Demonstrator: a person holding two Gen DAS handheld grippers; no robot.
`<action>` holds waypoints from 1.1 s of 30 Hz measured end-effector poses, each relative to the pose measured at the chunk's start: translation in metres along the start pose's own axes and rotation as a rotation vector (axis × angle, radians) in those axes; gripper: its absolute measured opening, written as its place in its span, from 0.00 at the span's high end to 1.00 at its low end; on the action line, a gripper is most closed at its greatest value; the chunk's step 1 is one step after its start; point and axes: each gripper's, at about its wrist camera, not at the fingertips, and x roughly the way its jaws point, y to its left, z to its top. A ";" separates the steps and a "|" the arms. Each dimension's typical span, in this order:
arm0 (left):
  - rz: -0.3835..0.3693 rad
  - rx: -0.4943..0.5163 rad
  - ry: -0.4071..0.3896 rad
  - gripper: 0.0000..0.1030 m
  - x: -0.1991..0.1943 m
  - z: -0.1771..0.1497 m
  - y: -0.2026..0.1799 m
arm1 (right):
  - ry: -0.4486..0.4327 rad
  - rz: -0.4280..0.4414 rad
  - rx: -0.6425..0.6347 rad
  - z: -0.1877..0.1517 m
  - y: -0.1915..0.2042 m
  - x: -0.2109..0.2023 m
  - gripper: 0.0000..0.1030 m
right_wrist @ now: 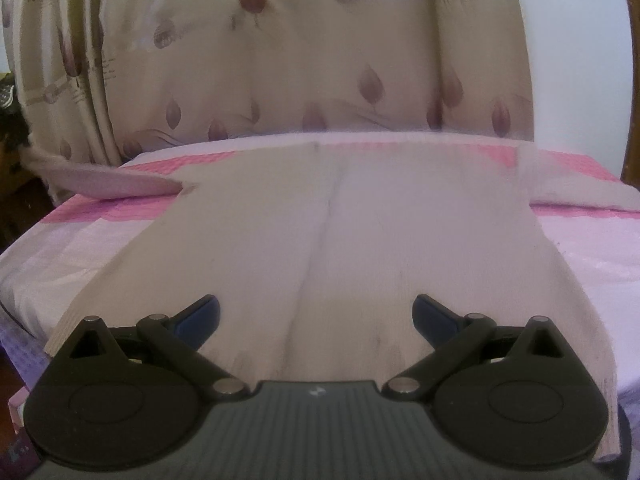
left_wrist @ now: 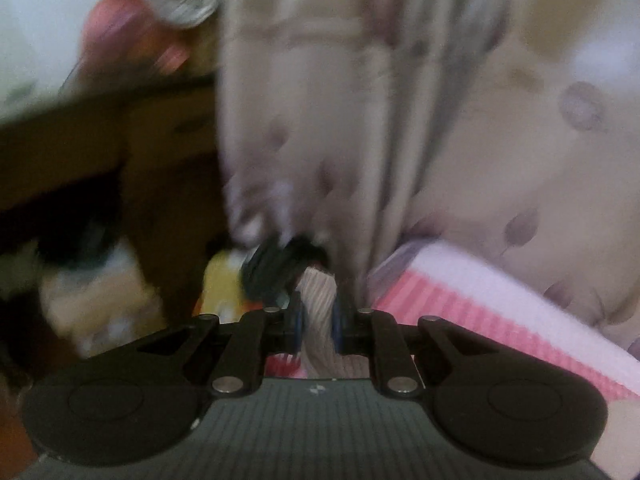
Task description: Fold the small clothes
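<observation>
Lying flat and face-down-smooth on the pink-and-white checked bed (right_wrist: 600,264), the pale beige ribbed knit top (right_wrist: 320,240) looks light, soft and limp, so it should drape and sag from wherever it is lifted. Its sleeves spread to either side; a hem corner, shoulder or cuff seems the best hold. The left gripper (left_wrist: 318,320) has its jaws clenched on a bunched fold of that ribbed fabric, at the bed's edge. The right gripper (right_wrist: 316,316) hangs over the near hem with jaws spread wide, holding nothing. A cream curtain with mauve leaf prints (right_wrist: 280,60) hangs behind.
</observation>
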 end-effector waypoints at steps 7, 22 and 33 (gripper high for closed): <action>0.087 0.047 0.105 0.33 0.013 -0.073 0.046 | -0.029 0.029 -0.001 0.000 -0.002 -0.010 0.00; 0.076 0.111 0.124 0.14 0.012 -0.072 0.060 | -0.078 -0.023 0.103 -0.006 -0.033 -0.039 0.00; 0.039 -0.149 0.023 1.00 -0.003 -0.071 0.100 | -0.097 -0.011 0.045 -0.007 -0.018 -0.045 0.00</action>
